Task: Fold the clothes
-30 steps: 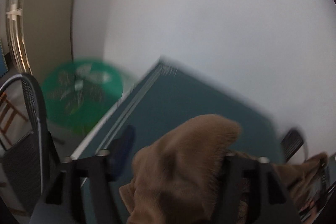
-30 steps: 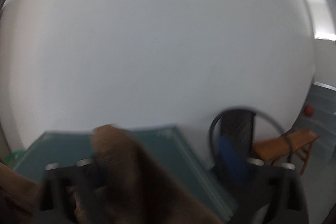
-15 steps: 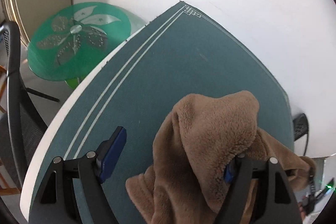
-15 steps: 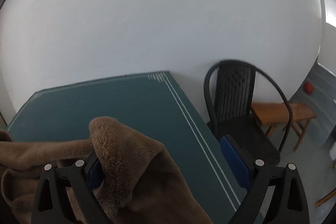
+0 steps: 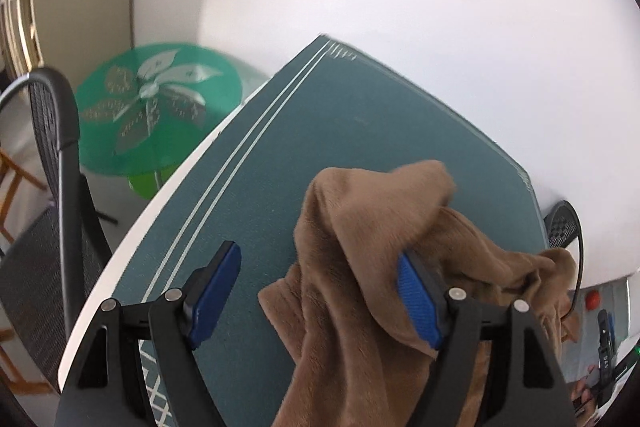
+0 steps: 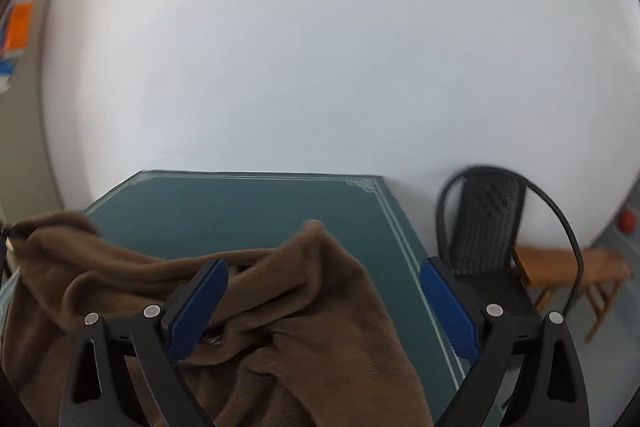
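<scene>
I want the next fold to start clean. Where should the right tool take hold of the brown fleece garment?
Probably the raised corner of the brown fleece garment. It stands up off the green table, so the open right tool can come from above and close across it.

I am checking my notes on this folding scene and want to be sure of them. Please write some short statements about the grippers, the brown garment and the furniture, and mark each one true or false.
1. Both grippers have their jaws open. True: the left gripper and the right gripper each show a wide gap between the blue pads.
2. The brown fleece garment lies folded flat in a neat square. False: it is bunched and draped over the grippers' fingers.
3. The table has a dark green top with pale border lines. True.
4. A red round side table stands near the table. False: the round side table is green, with a leaf pattern.
5. A black chair stands beside the table's corner. True.
</scene>
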